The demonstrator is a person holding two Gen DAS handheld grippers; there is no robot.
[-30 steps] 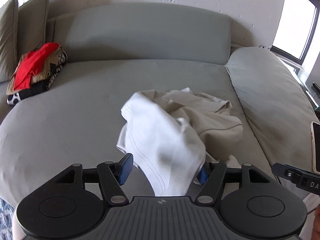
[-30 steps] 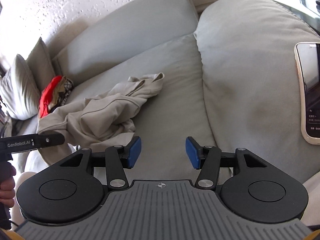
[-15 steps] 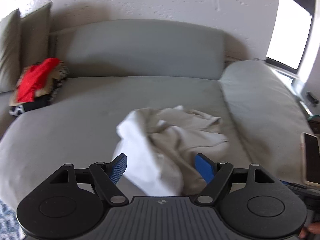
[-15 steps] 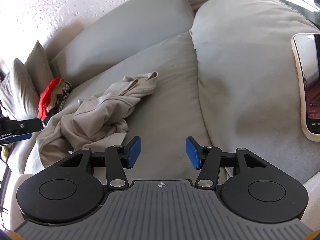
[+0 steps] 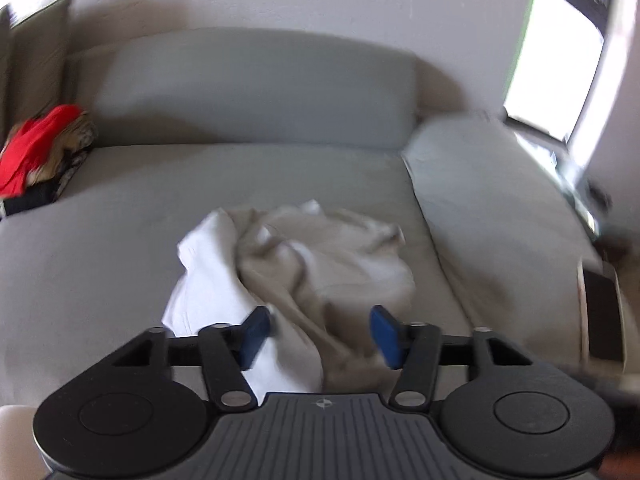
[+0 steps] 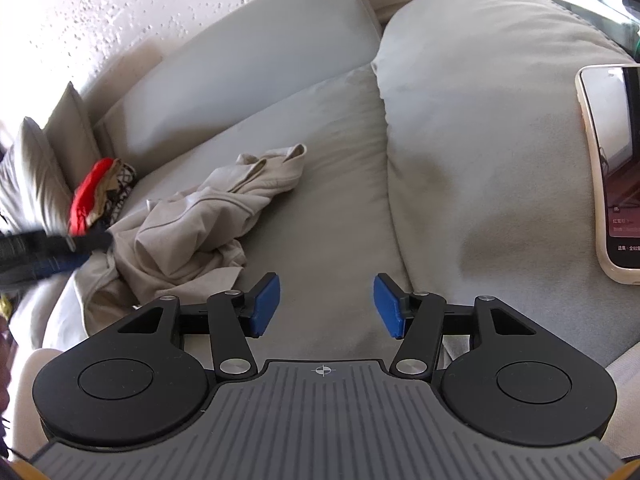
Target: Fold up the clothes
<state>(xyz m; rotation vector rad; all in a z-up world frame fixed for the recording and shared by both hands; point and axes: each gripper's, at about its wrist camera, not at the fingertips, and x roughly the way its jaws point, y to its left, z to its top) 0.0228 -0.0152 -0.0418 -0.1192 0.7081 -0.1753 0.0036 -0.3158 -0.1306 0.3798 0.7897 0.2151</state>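
Grey sofa (image 5: 248,92): one long back cushion, a wide seat, and a rounded arm bolster (image 6: 480,128) on the window side. Upholstery shows faint darker marks on the bolster. Two grey-green throw pillows (image 6: 36,168) stand upright at the far end of the seat, against the back. White textured wall (image 6: 120,8) behind the sofa. A dark-framed window (image 5: 560,52) beyond the bolster, glare too strong to see through. A smartphone (image 6: 612,168) in a pale case lies face up on the bolster, screen lit, text unreadable.
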